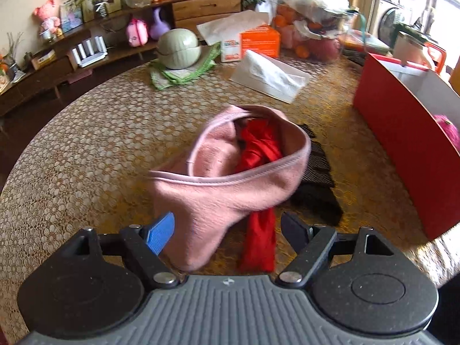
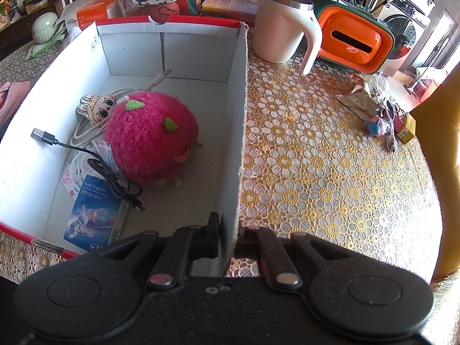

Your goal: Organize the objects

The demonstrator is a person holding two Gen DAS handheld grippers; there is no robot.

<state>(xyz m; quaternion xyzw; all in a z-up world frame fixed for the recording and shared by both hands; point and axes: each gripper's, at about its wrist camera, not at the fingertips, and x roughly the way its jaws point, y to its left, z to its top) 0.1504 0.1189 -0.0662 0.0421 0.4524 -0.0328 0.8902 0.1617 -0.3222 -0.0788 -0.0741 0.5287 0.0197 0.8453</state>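
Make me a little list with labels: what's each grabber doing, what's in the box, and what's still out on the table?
left gripper: open, over the soft pink fleece hat, pads not pressing it
in the hat: crumpled red cloth
under the hat: dark knitted piece
right gripper: shut on the side wall of the red and white cardboard box
in the box: fuzzy pink round plush toy, black USB cable, white cable, blue card packet
beside the box: cream mug with steel rim
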